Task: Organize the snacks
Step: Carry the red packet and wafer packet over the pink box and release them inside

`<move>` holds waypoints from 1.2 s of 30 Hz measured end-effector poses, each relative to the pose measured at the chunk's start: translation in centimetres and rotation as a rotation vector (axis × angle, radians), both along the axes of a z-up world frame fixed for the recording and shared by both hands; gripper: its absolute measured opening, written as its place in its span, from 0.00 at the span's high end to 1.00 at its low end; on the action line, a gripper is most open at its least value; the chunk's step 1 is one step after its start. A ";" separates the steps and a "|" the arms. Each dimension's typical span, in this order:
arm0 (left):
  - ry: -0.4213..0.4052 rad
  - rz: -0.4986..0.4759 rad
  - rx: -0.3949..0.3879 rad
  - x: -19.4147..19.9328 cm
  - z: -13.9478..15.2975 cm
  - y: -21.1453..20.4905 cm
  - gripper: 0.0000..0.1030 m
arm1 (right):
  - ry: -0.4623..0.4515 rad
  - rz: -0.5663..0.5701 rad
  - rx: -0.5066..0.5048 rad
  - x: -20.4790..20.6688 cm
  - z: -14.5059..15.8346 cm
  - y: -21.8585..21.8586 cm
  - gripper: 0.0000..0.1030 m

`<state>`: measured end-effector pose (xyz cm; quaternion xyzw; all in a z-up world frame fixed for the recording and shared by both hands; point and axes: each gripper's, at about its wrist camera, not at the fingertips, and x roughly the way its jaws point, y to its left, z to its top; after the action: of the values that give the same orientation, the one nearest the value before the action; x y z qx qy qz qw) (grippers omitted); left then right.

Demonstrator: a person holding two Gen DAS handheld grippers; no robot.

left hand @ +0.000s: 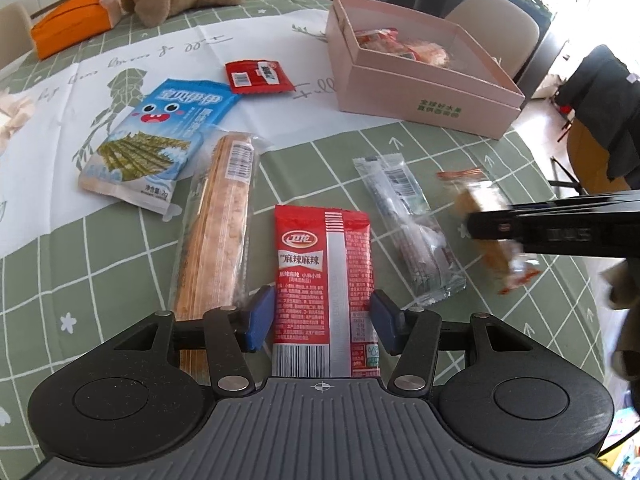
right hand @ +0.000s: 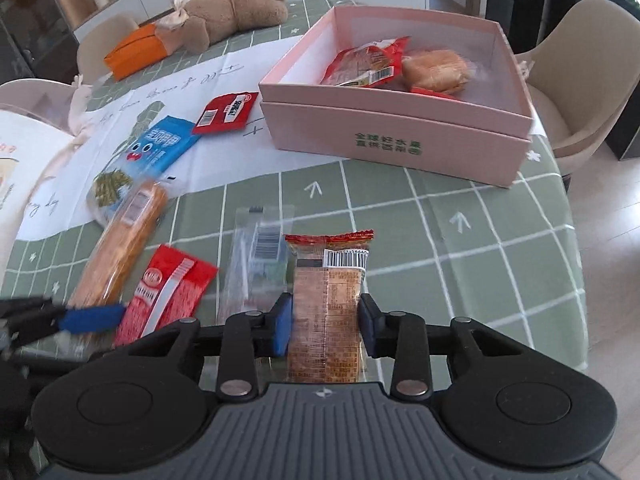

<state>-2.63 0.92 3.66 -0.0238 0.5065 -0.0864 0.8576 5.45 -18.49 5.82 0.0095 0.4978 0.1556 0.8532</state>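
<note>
The open pink cardboard box [right hand: 400,136] stands at the far side of the green checked worktop [right hand: 460,248], some snacks already inside; others are scattered in front. The step in hand is judged a double pick-up. The left gripper [left hand: 323,318] is half open astride the red spicy-strip packet [left hand: 324,280], pads apparently not pressing. The right gripper [right hand: 326,326] is closed on the orange-brown barcoded biscuit packet [right hand: 328,308]. Next, lifting into the box is called for.
</note>
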 end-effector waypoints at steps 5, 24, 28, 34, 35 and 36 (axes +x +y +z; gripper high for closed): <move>-0.019 -0.047 0.064 -0.2 -0.1 -1.0 0.43 | -0.012 -0.048 0.015 -1.1 1.5 -2.8 0.67; -0.400 -0.137 -0.228 11.4 16.8 -4.3 0.57 | -0.135 -0.194 0.098 -0.7 6.8 -9.1 0.67; -0.354 -0.045 -0.237 15.3 15.8 -3.6 0.61 | -0.174 -0.205 0.100 0.5 7.9 -9.0 0.67; -0.222 0.004 -0.189 11.2 10.0 -0.4 0.60 | -0.170 -0.218 0.148 2.7 8.7 -10.2 0.67; -0.180 0.017 -0.196 10.8 8.9 0.3 0.61 | -0.181 -0.220 0.151 3.7 9.2 -10.0 0.67; -0.145 0.030 -0.204 10.4 7.8 1.1 0.61 | -0.200 -0.218 0.150 4.6 9.9 -9.5 0.67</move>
<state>7.80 2.04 11.50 -0.1123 0.4313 -0.1260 0.8863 10.05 -28.03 15.73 0.1114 0.3934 0.0991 0.9072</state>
